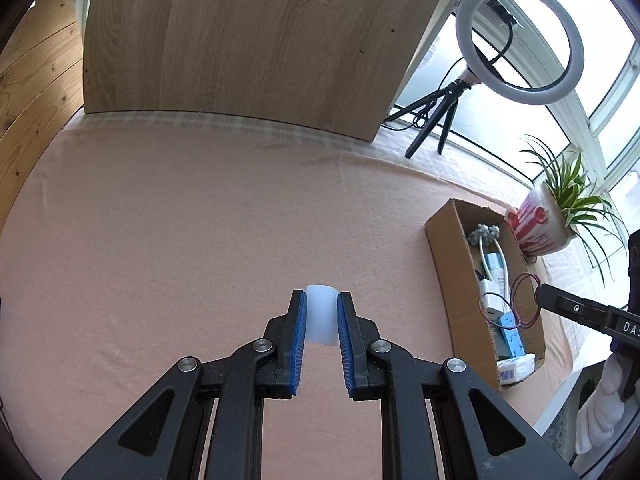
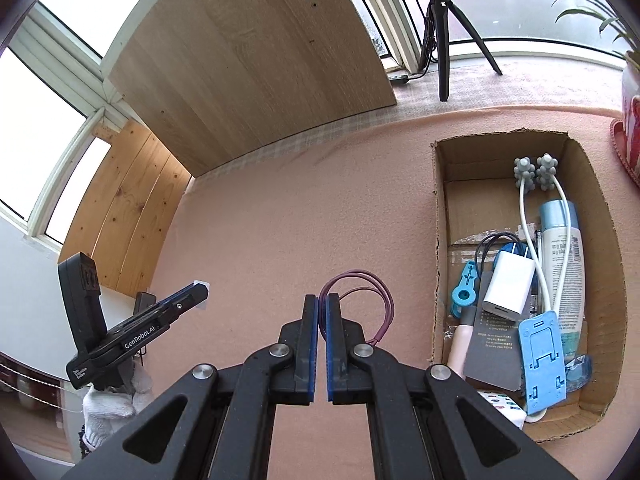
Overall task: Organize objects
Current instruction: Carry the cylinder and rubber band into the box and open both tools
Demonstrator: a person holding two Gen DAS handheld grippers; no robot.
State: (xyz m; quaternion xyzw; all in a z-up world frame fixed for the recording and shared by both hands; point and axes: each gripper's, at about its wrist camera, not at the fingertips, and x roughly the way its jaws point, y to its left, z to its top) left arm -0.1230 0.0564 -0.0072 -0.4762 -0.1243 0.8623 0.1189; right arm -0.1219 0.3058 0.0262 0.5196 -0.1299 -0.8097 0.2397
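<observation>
In the left wrist view my left gripper (image 1: 322, 300) is shut on a small translucent white cylinder (image 1: 321, 314), held between its blue pads above the pink cloth (image 1: 180, 220). My right gripper (image 2: 322, 300) is shut on a thin purple hair tie (image 2: 362, 292), whose loops hang out to the right of its tips. The cardboard box (image 2: 600, 280) lies to the right of the right gripper, apart from it. In the left wrist view the right gripper (image 1: 538, 294) hovers over the box (image 1: 452, 272) with the hair tie (image 1: 520, 300) dangling.
The box holds a white charger (image 2: 508, 284), a blue phone stand (image 2: 540, 360), a lotion tube (image 2: 564, 256), a grey knobbed massager (image 2: 536, 170) and other small items. A wooden board (image 1: 248, 36), a ring light on a tripod (image 1: 520, 40) and a potted plant (image 1: 548, 220) stand at the back.
</observation>
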